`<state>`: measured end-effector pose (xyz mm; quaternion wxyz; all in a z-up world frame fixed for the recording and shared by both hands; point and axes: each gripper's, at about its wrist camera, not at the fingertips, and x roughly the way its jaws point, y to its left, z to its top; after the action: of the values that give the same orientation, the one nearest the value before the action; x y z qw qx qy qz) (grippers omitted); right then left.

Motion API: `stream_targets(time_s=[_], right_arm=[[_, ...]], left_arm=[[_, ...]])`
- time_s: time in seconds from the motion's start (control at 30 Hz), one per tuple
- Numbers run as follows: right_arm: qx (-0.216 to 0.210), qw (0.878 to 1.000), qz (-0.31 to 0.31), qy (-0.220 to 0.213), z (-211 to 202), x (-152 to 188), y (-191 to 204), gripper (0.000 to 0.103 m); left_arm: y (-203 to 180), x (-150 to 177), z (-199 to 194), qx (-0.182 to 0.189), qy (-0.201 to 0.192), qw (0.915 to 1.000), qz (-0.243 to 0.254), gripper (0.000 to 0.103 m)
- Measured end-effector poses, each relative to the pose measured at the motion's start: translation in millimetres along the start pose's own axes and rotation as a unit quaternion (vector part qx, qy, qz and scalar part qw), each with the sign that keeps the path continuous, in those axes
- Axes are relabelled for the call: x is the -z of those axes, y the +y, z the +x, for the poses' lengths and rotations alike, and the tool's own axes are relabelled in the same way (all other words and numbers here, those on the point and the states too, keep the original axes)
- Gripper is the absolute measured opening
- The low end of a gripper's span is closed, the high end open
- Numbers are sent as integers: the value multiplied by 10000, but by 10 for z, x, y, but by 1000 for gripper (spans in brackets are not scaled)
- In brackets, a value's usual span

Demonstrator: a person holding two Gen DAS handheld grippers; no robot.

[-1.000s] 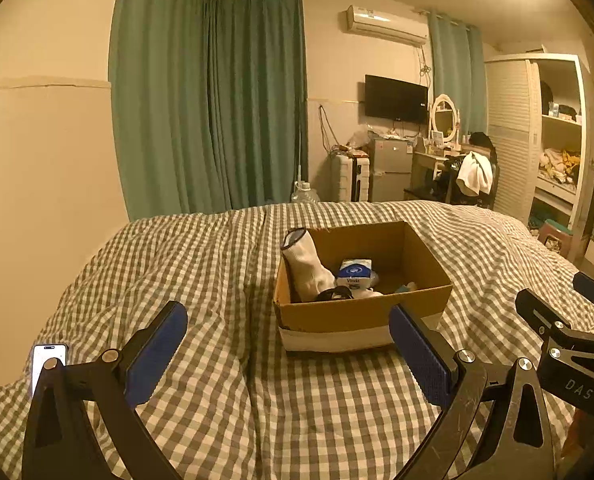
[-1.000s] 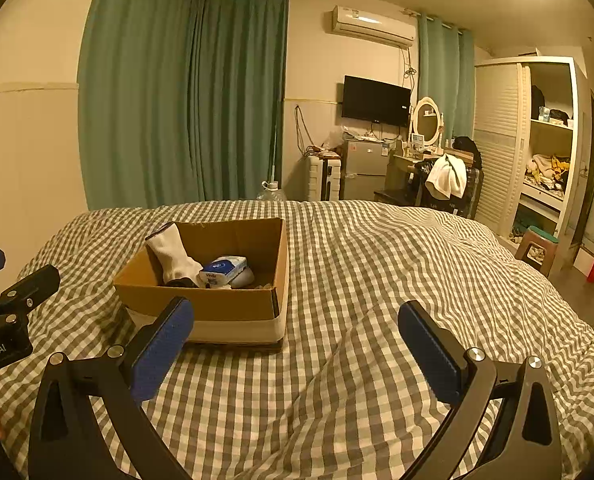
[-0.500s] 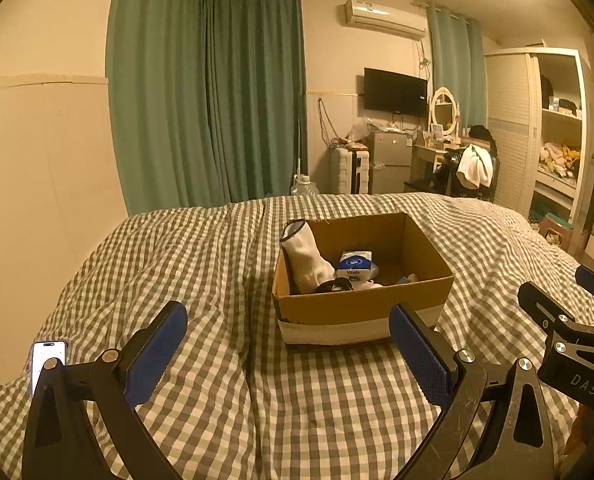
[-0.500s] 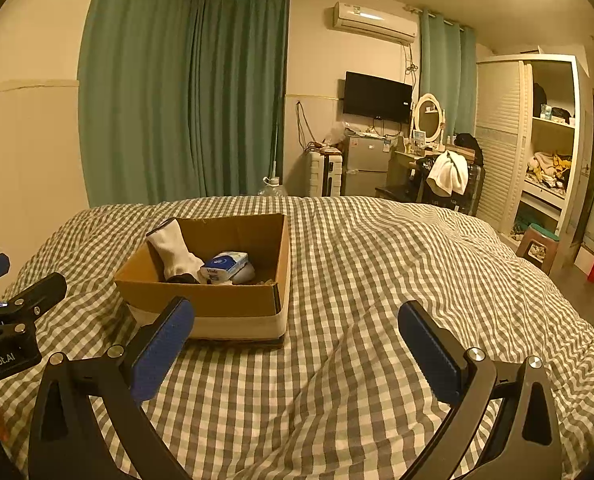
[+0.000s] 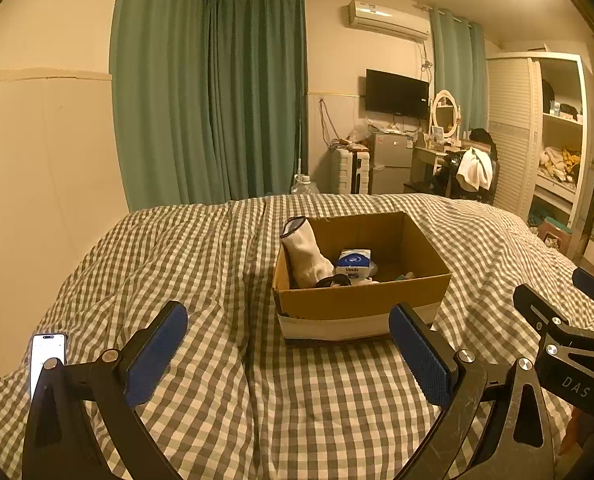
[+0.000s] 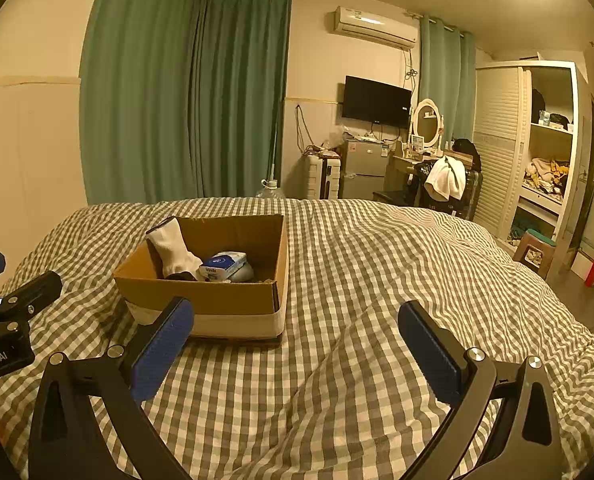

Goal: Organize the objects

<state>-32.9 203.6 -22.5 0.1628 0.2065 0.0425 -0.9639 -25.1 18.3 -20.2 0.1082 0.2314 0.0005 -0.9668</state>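
An open cardboard box (image 5: 361, 304) (image 6: 217, 300) stands on the checked bed. It holds a white sock (image 5: 305, 254) (image 6: 173, 250) leaning on its left wall, a blue-and-white tissue pack (image 5: 353, 262) (image 6: 223, 265) and small dark items. My left gripper (image 5: 289, 344) is open and empty, held above the bed just in front of the box. My right gripper (image 6: 297, 340) is open and empty, to the right of the box's near corner. Each gripper shows at the edge of the other's view.
A lit phone (image 5: 47, 356) lies on the checked cover (image 6: 377, 280) at the near left. Beyond the bed are green curtains (image 5: 217, 96), a small fridge (image 6: 363, 174), a chair with a white towel (image 6: 445, 182) and an open wardrobe (image 6: 545, 152).
Both views have tilted slightly upward; the box sits a little lower in each frame. Both grippers stay open and empty, and nothing on the bed has moved.
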Motion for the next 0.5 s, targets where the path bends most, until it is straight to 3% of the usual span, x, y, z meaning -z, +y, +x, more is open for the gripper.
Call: stream_targets(time_s=[0.5], right_arm=[[3, 10000, 5, 75, 28, 29, 18, 103]], left_arm=[[21, 26, -5, -23, 0, 10000, -5, 103]])
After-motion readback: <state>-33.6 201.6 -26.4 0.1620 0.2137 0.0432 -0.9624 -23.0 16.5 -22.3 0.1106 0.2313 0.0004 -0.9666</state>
